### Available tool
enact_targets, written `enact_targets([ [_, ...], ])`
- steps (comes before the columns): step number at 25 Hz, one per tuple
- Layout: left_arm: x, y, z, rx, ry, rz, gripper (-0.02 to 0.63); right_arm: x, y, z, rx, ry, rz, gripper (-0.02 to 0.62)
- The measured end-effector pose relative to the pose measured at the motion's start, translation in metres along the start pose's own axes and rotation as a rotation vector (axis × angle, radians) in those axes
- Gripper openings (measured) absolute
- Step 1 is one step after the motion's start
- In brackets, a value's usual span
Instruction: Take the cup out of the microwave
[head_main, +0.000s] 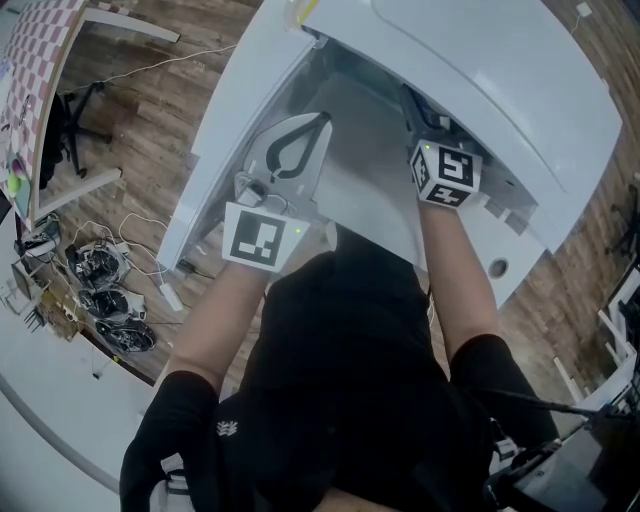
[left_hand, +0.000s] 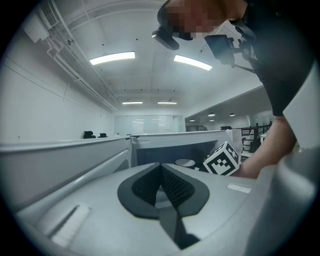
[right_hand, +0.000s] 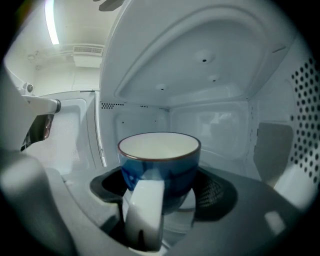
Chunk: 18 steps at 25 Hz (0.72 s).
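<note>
A blue cup (right_hand: 159, 165) with a white inside and a white handle stands inside the white microwave (head_main: 480, 60). Its handle points toward the right gripper view's camera. My right gripper (right_hand: 157, 200) reaches into the cavity and is shut on that handle. In the head view the right gripper (head_main: 430, 140) disappears into the oven and the cup is hidden. My left gripper (head_main: 300, 130) hovers by the open door (head_main: 240, 110), its jaws shut and empty. In the left gripper view the left gripper (left_hand: 161, 172) points up and its tips touch.
A tangle of cables and small devices (head_main: 105, 290) lies on the wooden floor at the left. A checkered board (head_main: 40, 50) leans at the top left. The perforated cavity wall (right_hand: 305, 115) is close on the right of the cup.
</note>
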<state>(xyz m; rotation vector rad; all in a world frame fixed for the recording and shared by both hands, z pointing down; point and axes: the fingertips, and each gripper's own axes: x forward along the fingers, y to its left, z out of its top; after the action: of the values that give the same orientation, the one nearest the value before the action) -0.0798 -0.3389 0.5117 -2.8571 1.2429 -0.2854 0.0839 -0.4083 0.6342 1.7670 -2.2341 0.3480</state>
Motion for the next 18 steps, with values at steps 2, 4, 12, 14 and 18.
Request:
enact_targets([
  [2, -0.003, -0.002, 0.002, 0.004, -0.003, 0.004, 0.006, -0.004, 0.002, 0.002, -0.006, -0.004, 0.004, 0.39],
  [4, -0.007, -0.005, 0.004, 0.011, -0.005, 0.007, 0.006, -0.009, 0.003, 0.003, -0.01, -0.007, 0.01, 0.39],
  [12, -0.024, -0.011, 0.022, 0.011, -0.027, 0.04, 0.006, -0.029, 0.011, 0.013, -0.015, -0.015, 0.033, 0.389],
  [14, -0.03, -0.014, 0.029, 0.016, -0.037, 0.044, 0.006, -0.036, 0.014, 0.016, -0.015, -0.016, 0.039, 0.39],
  [18, -0.044, -0.021, 0.043, 0.028, -0.055, 0.052, 0.006, -0.054, 0.026, 0.02, -0.021, -0.015, 0.063, 0.39],
])
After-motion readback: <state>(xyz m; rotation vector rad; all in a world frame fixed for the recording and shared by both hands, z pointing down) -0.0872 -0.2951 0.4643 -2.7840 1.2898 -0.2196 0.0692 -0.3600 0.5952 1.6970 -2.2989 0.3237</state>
